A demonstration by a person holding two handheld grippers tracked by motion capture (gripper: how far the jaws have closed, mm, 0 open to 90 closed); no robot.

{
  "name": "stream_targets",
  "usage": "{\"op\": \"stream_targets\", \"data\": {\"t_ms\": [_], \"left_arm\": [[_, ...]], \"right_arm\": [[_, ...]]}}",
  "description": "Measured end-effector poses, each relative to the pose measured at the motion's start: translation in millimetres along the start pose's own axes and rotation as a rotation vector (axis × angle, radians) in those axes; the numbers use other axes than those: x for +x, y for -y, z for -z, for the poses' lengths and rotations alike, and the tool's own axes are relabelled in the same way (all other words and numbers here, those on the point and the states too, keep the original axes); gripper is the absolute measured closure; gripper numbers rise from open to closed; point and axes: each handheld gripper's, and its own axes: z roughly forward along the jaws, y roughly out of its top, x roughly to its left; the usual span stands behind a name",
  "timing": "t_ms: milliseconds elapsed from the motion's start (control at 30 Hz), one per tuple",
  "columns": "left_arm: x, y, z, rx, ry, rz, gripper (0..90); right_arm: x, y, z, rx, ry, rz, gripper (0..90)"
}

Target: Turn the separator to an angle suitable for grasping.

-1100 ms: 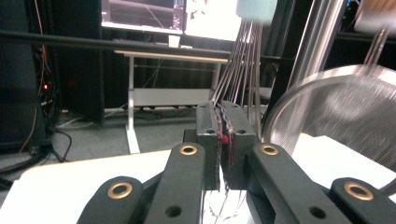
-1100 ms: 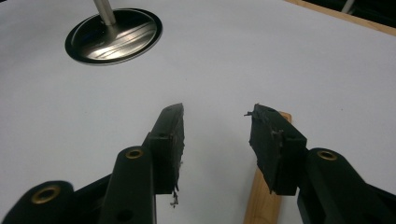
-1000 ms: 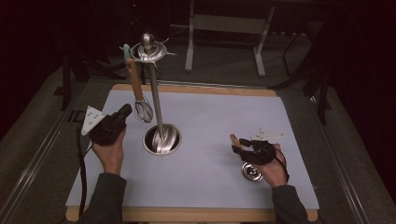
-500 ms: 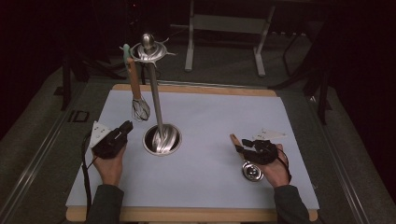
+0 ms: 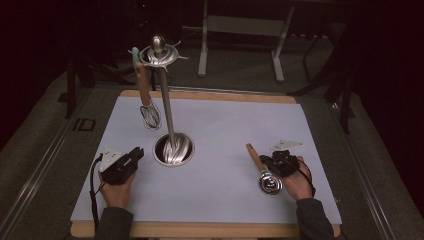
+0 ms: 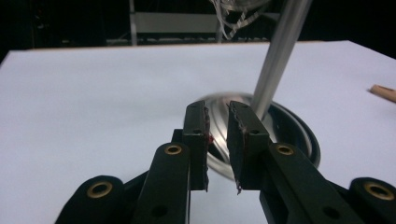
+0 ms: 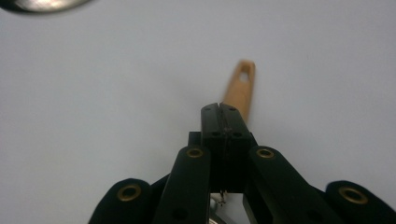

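Note:
A steel utensil stand (image 5: 172,149) rises from a round base at the mat's middle, and a wooden-handled whisk (image 5: 147,102) hangs from its top ring. My left gripper (image 5: 136,154) rests low, left of the base (image 6: 285,128). Its jaws have just been opening and stand slightly apart (image 6: 217,112) with nothing between them. My right gripper (image 5: 266,164) sits over a wooden-handled utensil (image 5: 255,156) with a round metal head (image 5: 270,184). Its jaws have just closed tight (image 7: 223,111) at the thin neck, and the handle (image 7: 240,86) runs on beyond them.
A white mat (image 5: 230,125) covers the wooden table, whose front edge (image 5: 200,231) lies near the person's forearms. The stand's pole (image 6: 280,56) leans up just beyond the left jaws. A metal frame (image 5: 240,25) stands behind the table in the dark.
The left gripper has come down from beside the whisk to the mat near the stand's base. The right gripper has stayed in place over the utensil and its jaws have shut.

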Motion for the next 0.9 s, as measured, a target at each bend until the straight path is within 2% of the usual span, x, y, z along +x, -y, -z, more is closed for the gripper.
{"op": "stream_targets", "data": {"t_ms": [133,233,367,433,733,900], "left_arm": [[0.1,8.8,0.5,0.023,-0.009,0.0,78.1],[2.8,12.9,0.6,0.028,-0.014,0.022,77.9],[3.3,14.8,1.6,0.023,-0.017,0.024,77.2],[2.8,15.5,1.4,0.023,-0.02,0.022,76.5],[1.5,16.4,0.7,0.023,-0.02,0.009,75.6],[1.2,16.5,0.1,0.025,-0.021,0.007,74.8]], "right_arm": [[-4.5,3.9,-4.3,0.05,0.002,-0.033,88.6],[-6.8,6.7,-4.7,0.07,-0.016,-0.049,81.0],[-8.8,10.7,-7.6,0.111,-0.037,-0.067,74.5],[-10.8,12.1,-8.8,0.126,-0.064,-0.091,69.3],[-13.6,15.6,-15.9,0.167,-0.102,-0.15,62.4],[-12.1,15.1,-15.5,0.157,-0.126,-0.164,62.0]]}}
